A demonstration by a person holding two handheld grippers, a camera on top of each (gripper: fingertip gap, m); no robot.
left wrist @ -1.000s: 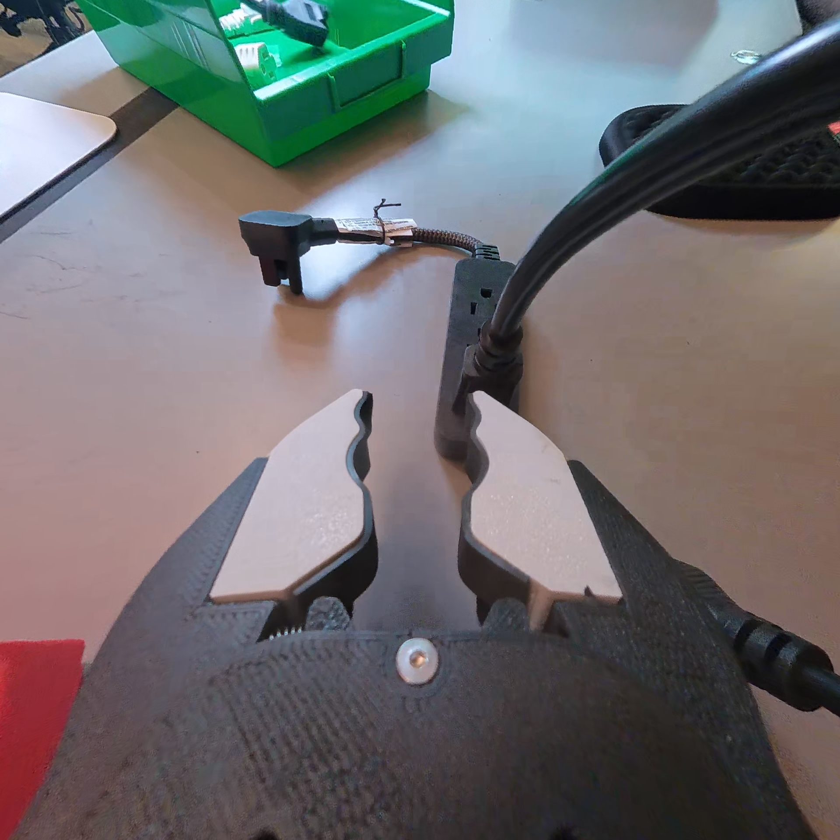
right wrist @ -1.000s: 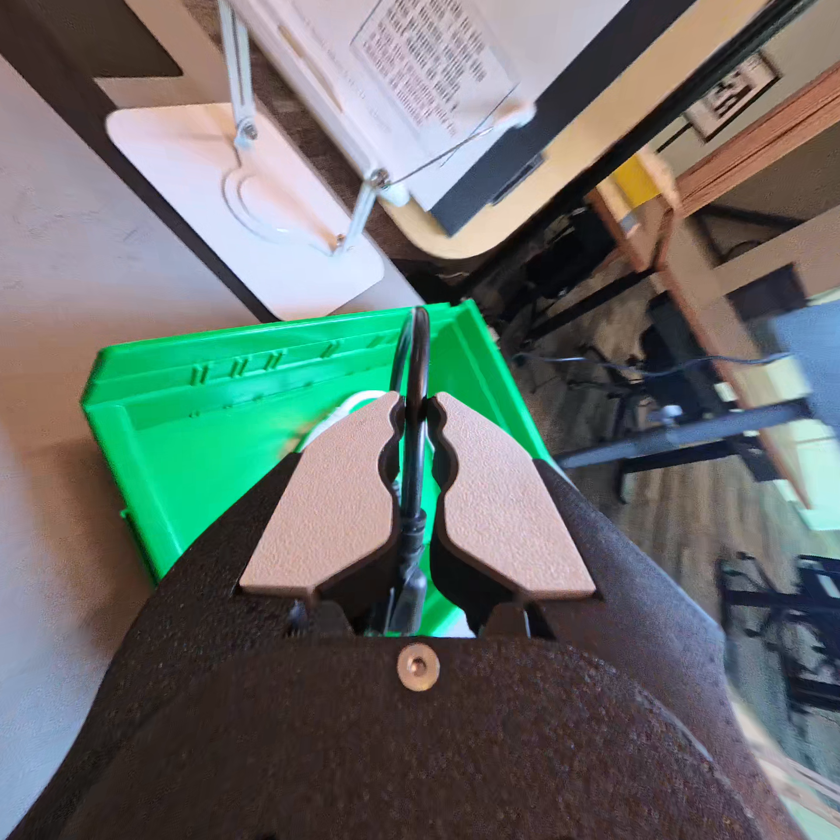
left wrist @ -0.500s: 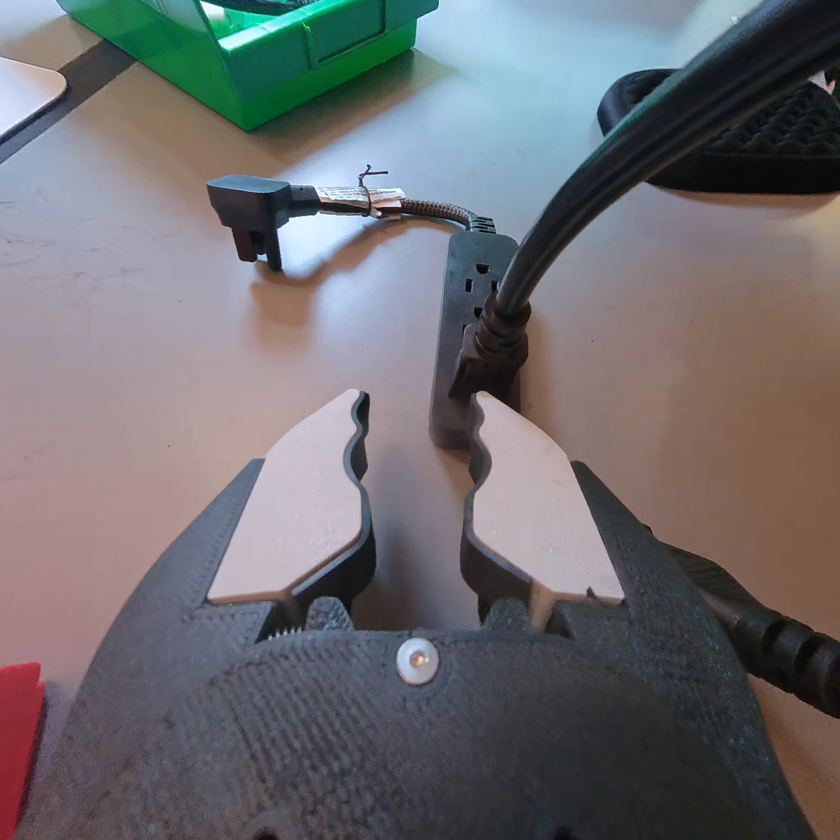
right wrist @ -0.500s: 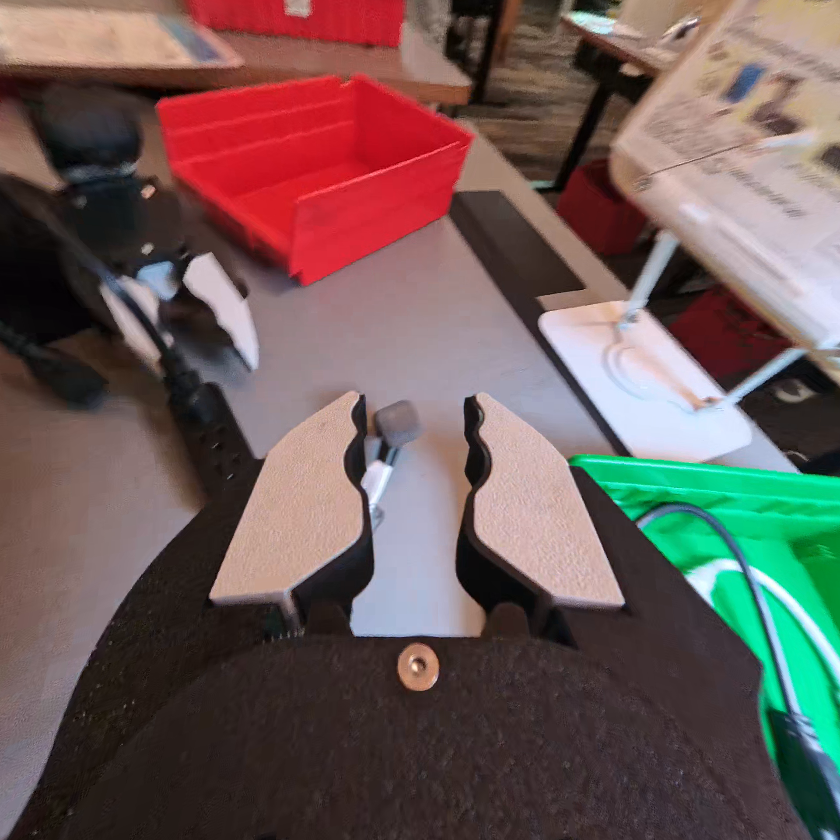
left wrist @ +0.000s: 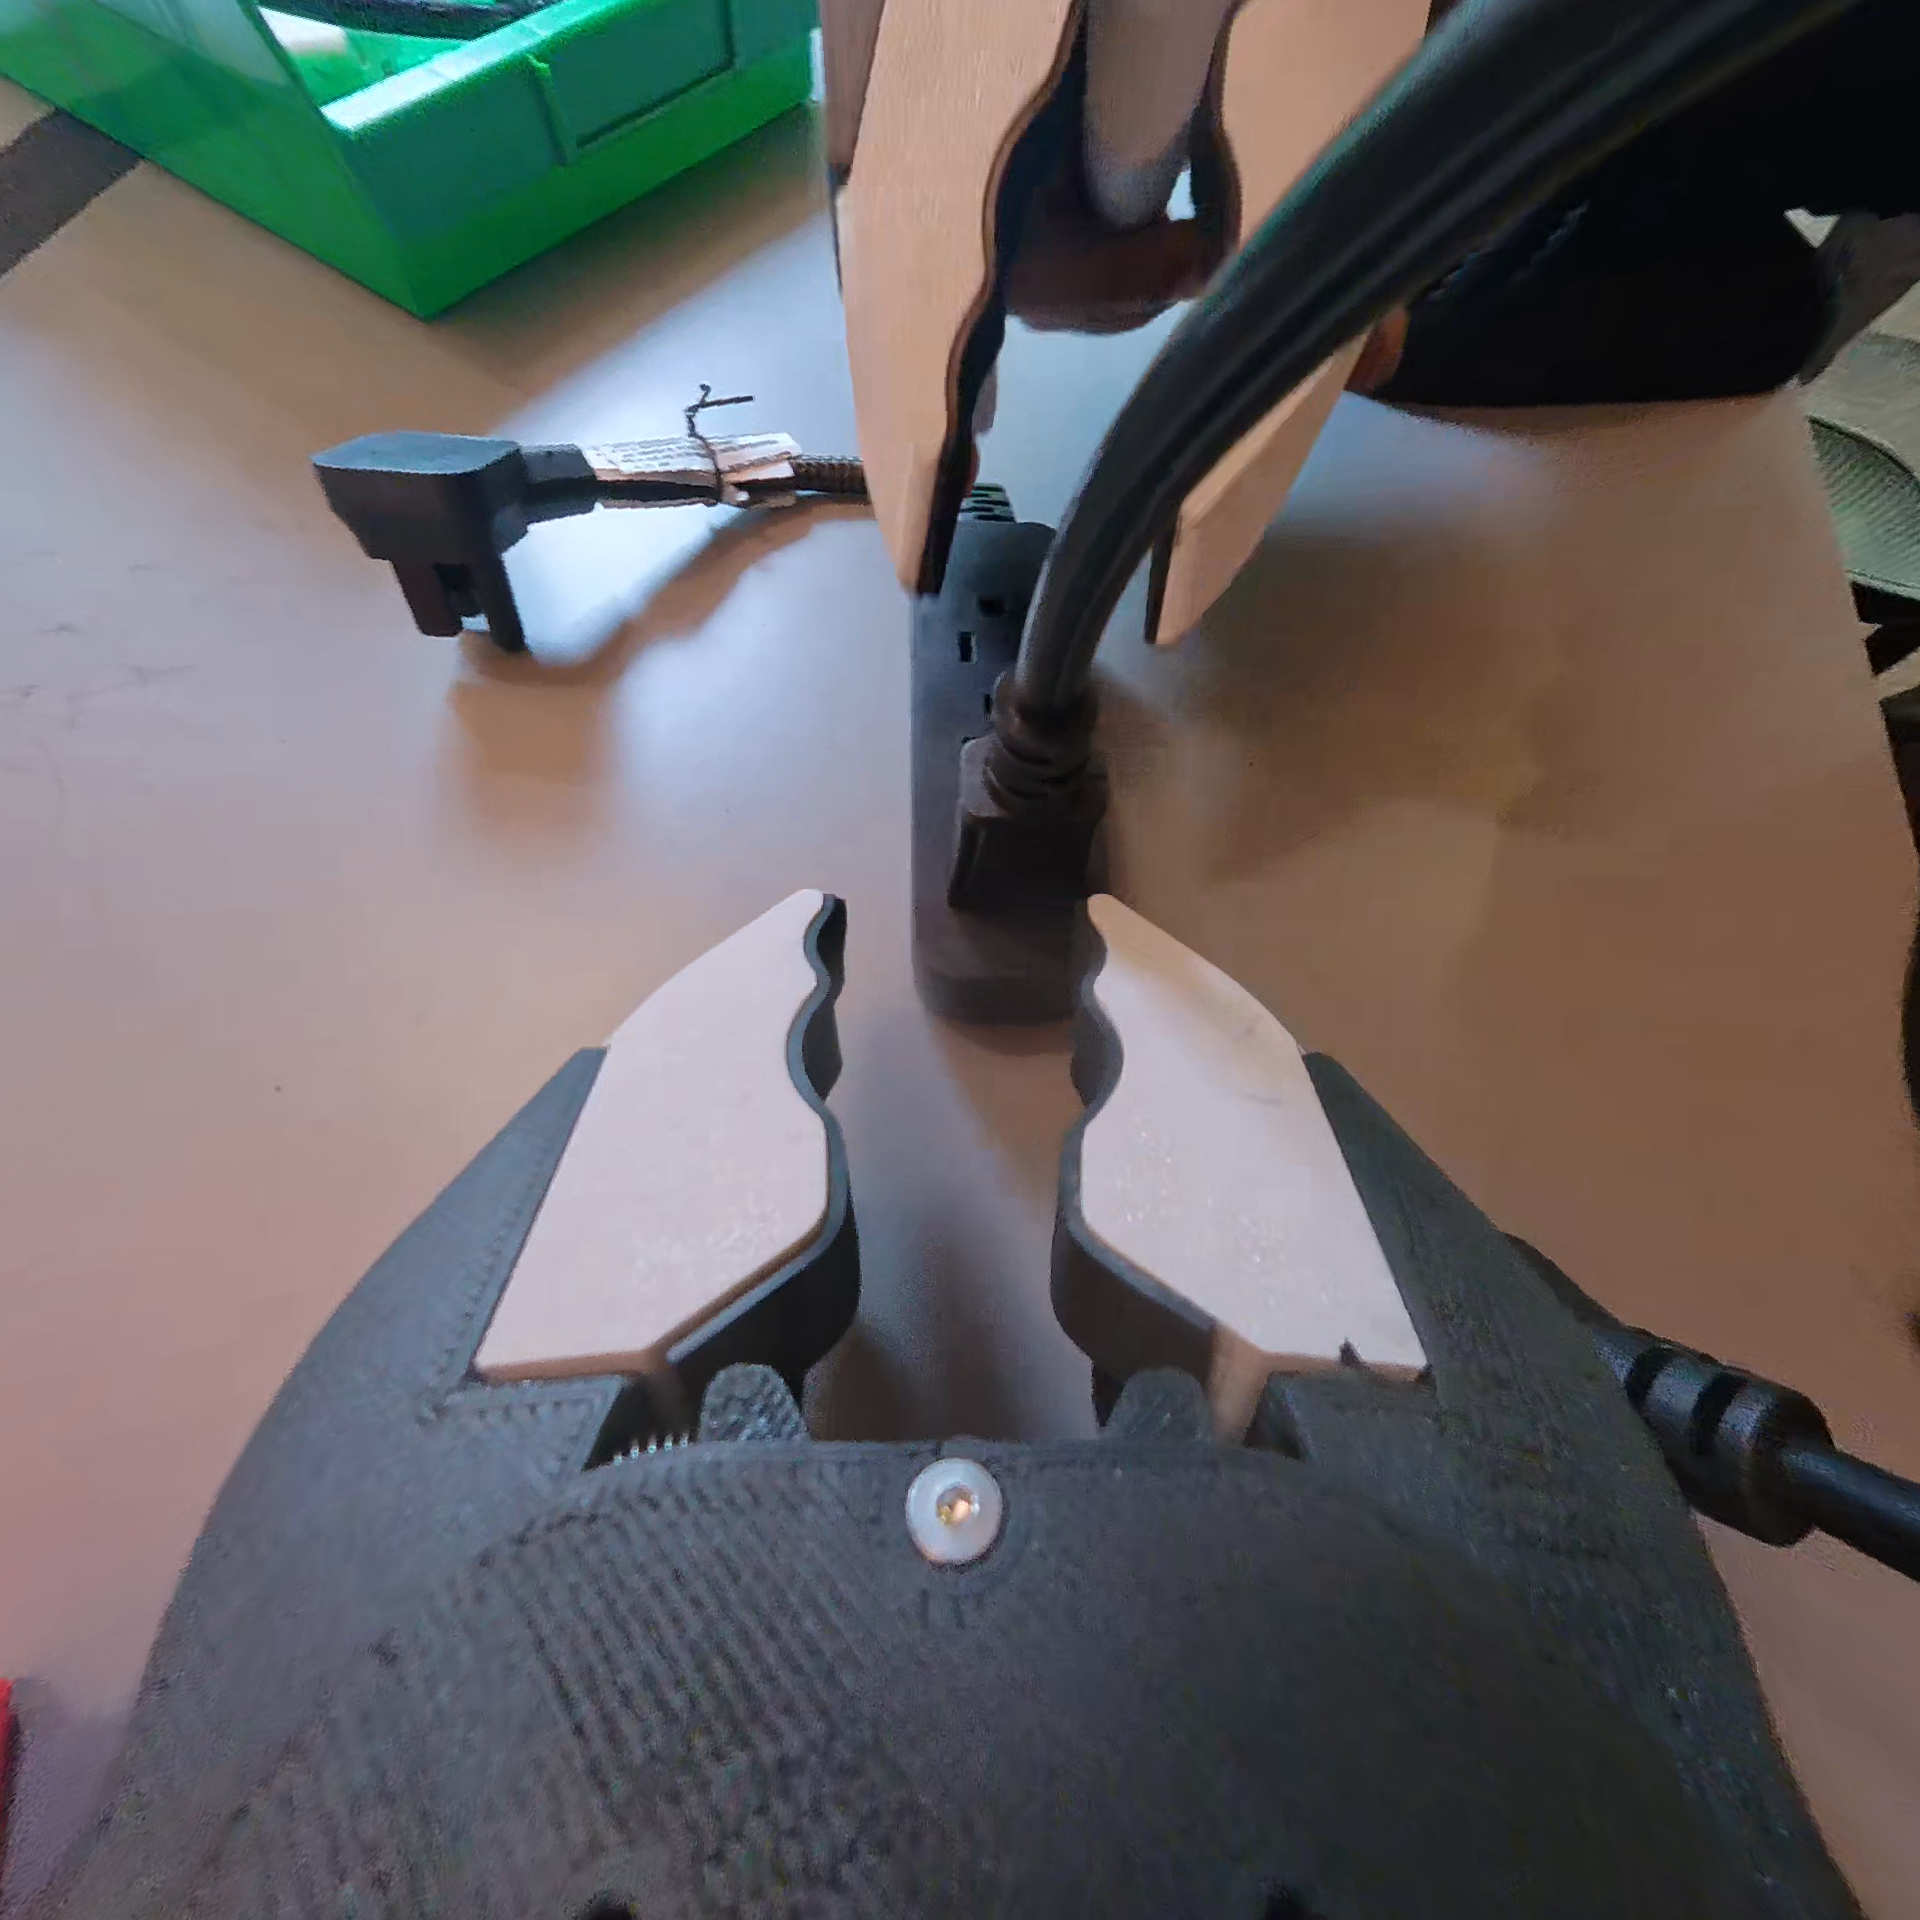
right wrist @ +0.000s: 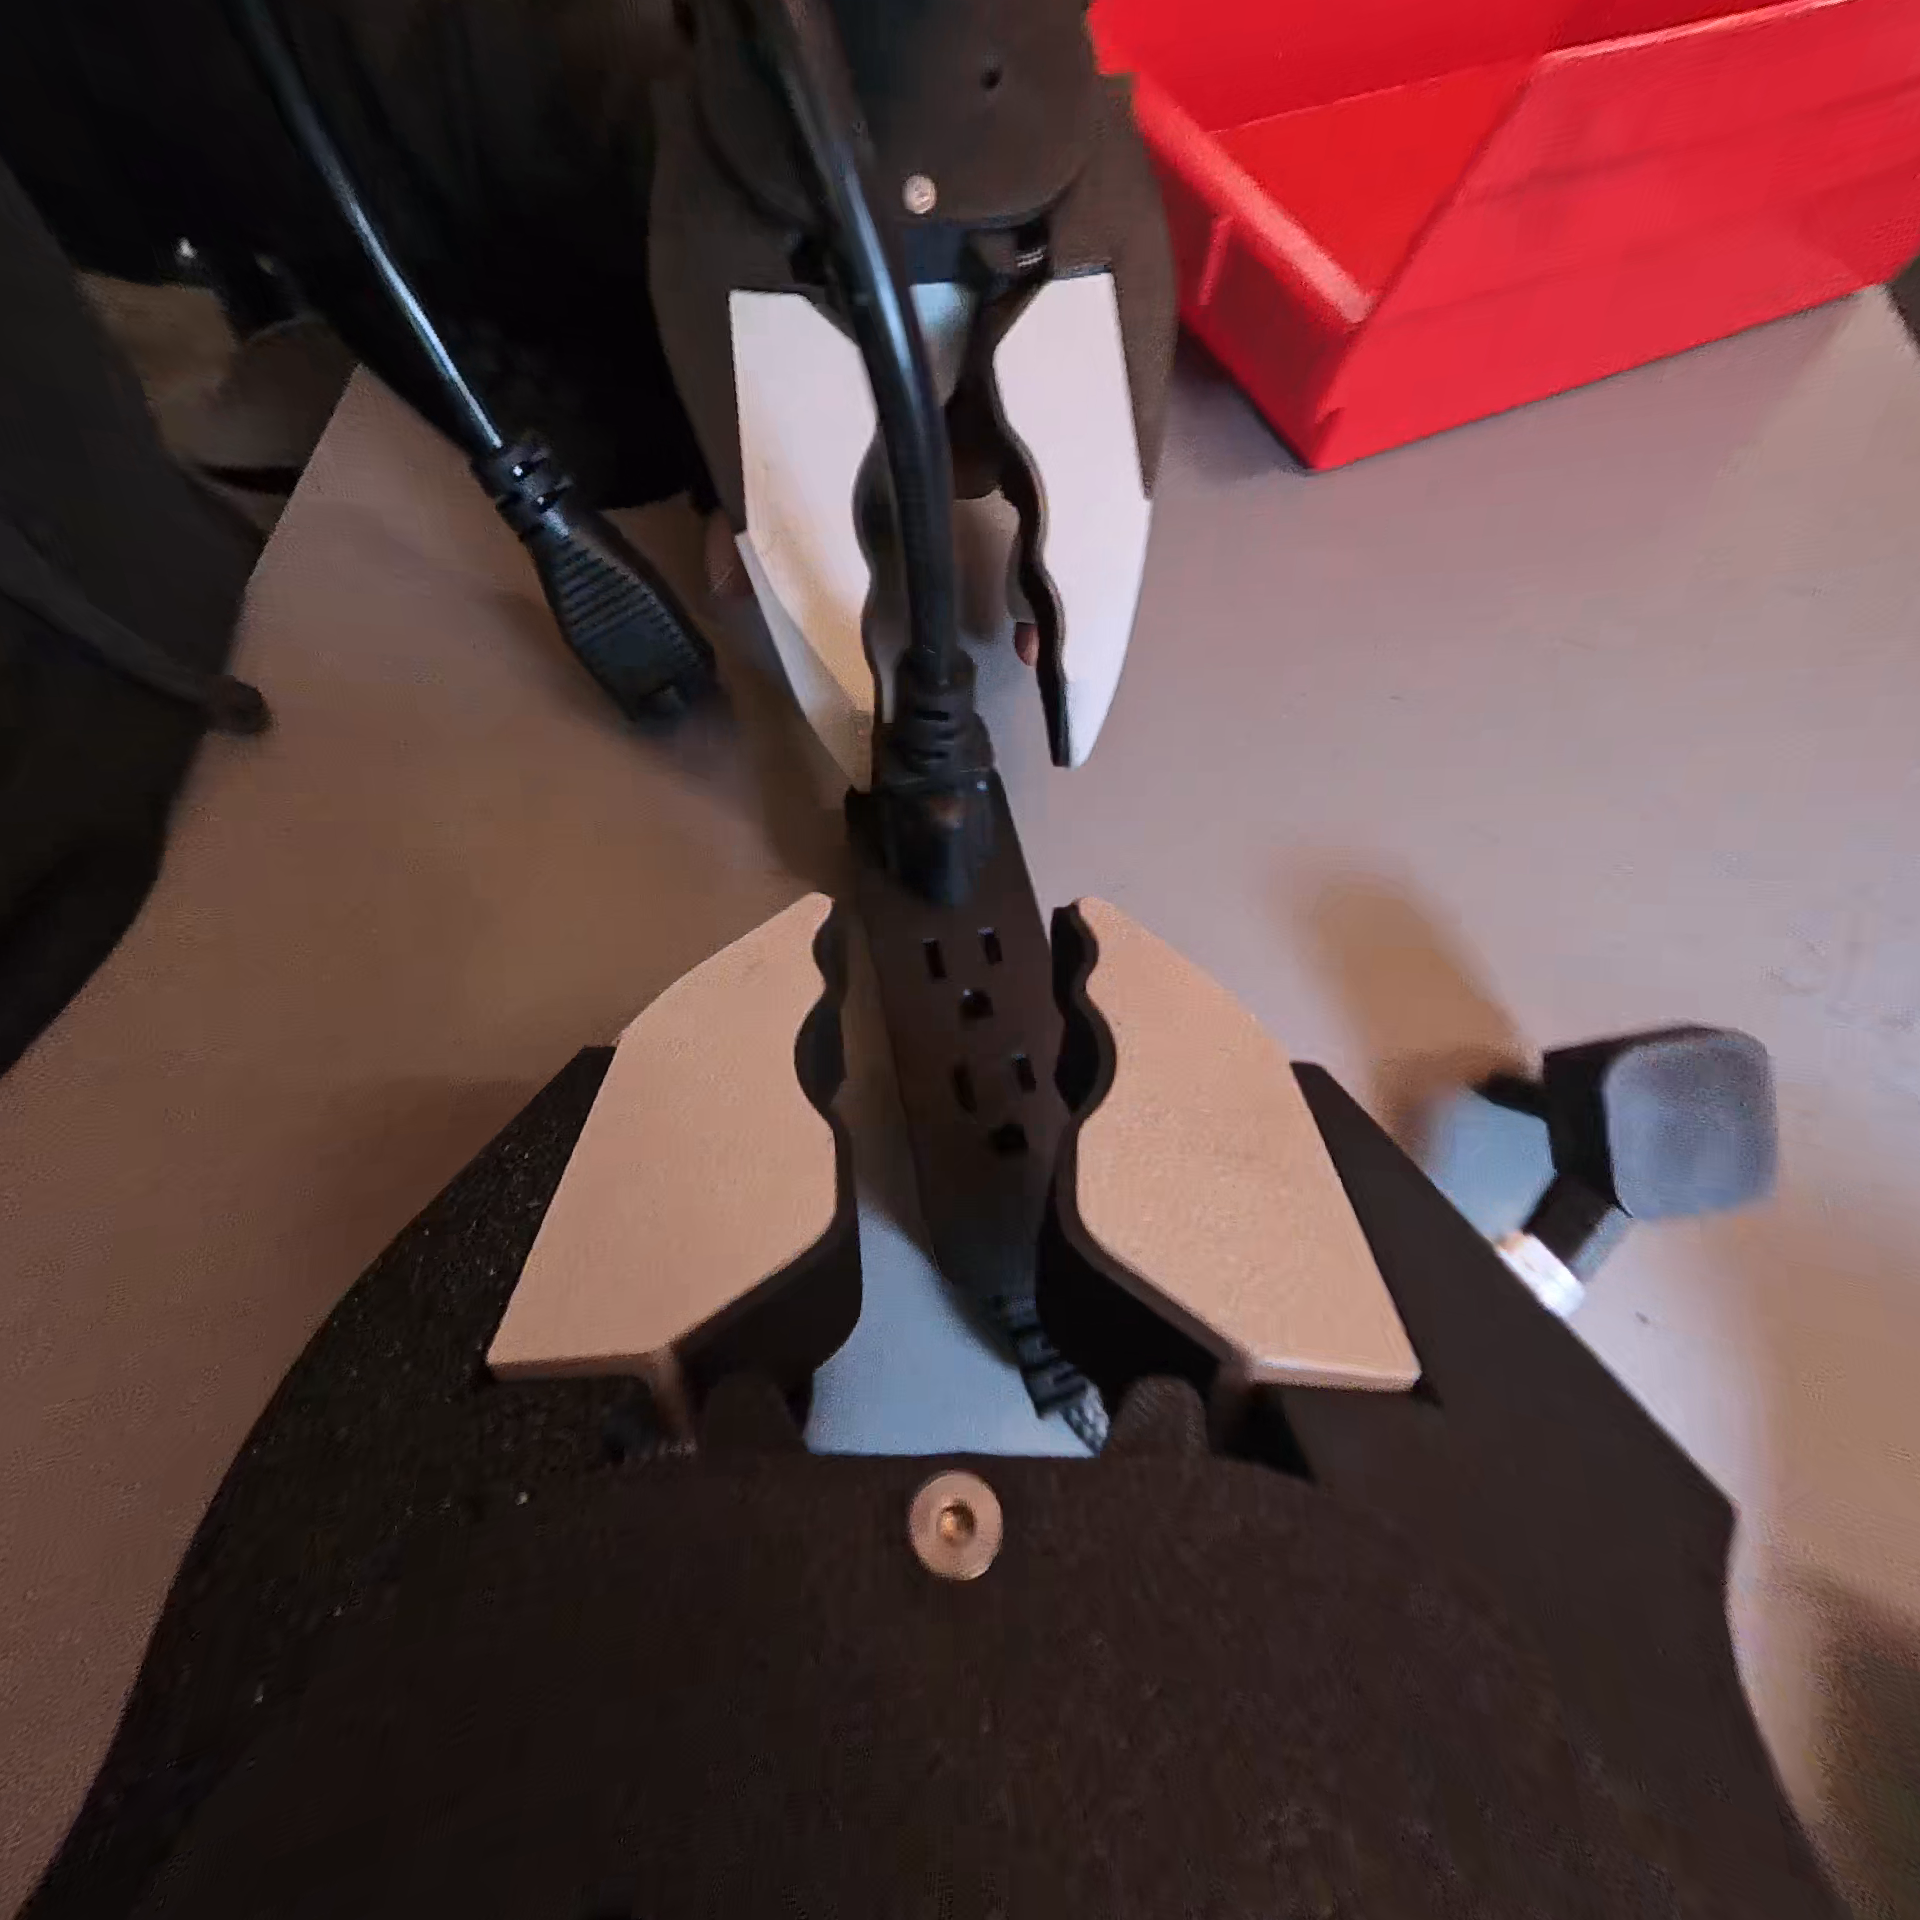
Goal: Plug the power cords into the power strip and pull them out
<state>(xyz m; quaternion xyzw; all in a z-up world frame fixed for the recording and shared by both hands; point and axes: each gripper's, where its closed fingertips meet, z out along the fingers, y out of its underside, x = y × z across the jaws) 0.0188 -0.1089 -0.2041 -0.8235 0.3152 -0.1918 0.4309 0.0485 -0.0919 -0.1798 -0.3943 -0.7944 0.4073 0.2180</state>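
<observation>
A black power strip (left wrist: 961, 644) lies on the tan table, also in the right wrist view (right wrist: 971, 1039). One black plug (left wrist: 1023, 831) sits in its near outlet, also in the right wrist view (right wrist: 930, 831). Its thick cord (left wrist: 1247, 270) rises up and right. My left gripper (left wrist: 961, 914) is open and empty, tips just short of the strip's near end. My right gripper (right wrist: 945, 914) is open and straddles the strip's far end over two empty outlets. It comes down from the top of the left wrist view (left wrist: 1039, 608).
The strip's own angled plug (left wrist: 426, 509) lies loose to the left on its braided lead. A green bin (left wrist: 416, 135) with cords stands at the back left. A red bin (right wrist: 1558, 208) stands beside the left gripper. Another cord end (right wrist: 603, 603) lies near the table edge. One gripper's finger ends stand about 5 centimetres off the other's.
My right gripper let go of a thin black cord over the green bin, opened, swung across and came down around the strip's far end. My left gripper shifted slightly and now lines up with the strip's near end.
</observation>
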